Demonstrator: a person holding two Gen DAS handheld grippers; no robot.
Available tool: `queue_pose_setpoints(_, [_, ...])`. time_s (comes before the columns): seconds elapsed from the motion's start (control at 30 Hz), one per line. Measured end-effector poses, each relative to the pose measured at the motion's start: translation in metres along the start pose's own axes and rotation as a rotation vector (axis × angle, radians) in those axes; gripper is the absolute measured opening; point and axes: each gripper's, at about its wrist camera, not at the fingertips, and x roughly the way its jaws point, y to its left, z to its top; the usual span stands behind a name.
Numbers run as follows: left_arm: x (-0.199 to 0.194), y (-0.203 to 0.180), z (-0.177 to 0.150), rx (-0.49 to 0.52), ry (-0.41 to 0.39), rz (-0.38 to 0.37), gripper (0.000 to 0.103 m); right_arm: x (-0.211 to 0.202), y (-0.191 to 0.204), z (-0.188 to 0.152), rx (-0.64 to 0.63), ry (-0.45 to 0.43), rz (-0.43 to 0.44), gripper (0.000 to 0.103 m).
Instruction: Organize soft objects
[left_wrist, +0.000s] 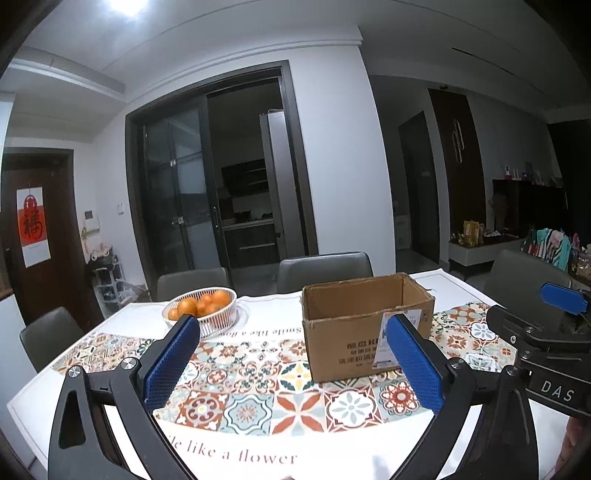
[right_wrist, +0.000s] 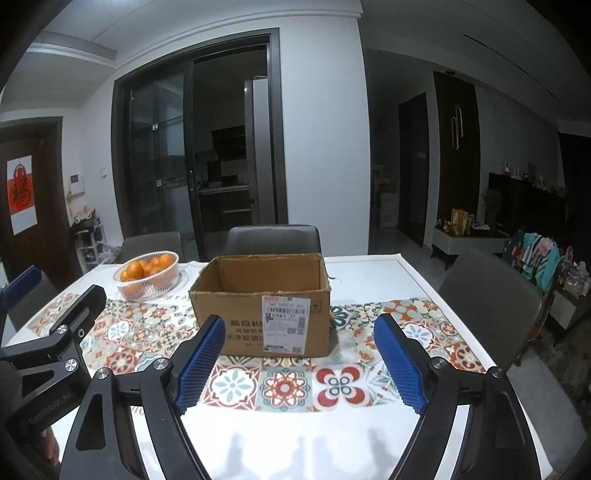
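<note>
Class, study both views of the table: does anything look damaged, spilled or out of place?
Only the cardboard box: its top flaps are gone, leaving ragged rims. The basket of oranges stands upright, nothing spilled. No soft things are in sight.

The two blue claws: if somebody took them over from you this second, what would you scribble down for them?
Left gripper: open, nothing between its pads.
Right gripper: open, also empty.
The cardboard box stands open-topped in the middle of the table, on the patterned cloth. What shows of its inside looks bare, but the bottom is hidden from both cameras.
A basket of oranges sits to the box's left, by the far edge.
No soft object shows in either view, so I cannot tell what is already sorted.
Left to do: find the soft things and presumably put them in the box.
</note>
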Motion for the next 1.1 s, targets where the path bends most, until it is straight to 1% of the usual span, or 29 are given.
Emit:
queue_pose_setpoints(0.3, [-0.026,0.002,-0.02,-0.006,0.04,-0.005,0.103,-0.022,0.002,-0.016,0.003,-0.007,0.012,0.084])
queue_pose_setpoints(0.53, [-0.04,0.002,-0.029,0.005,0.044,0.002,0.103,-0.033,0.004,-0.028,0.001,-0.006,0.023,0.084])
queue_pose_setpoints(0.77, [-0.047,0.0,-0.034,0.012,0.049,-0.003,0.103,-0.041,0.005,-0.036,0.011,-0.005,0.029,0.084])
queue_pose_setpoints(1.1, [-0.049,-0.001,-0.035,0.017,0.051,0.004,0.103,-0.041,0.005,-0.039,0.02,0.003,0.033,0.084])
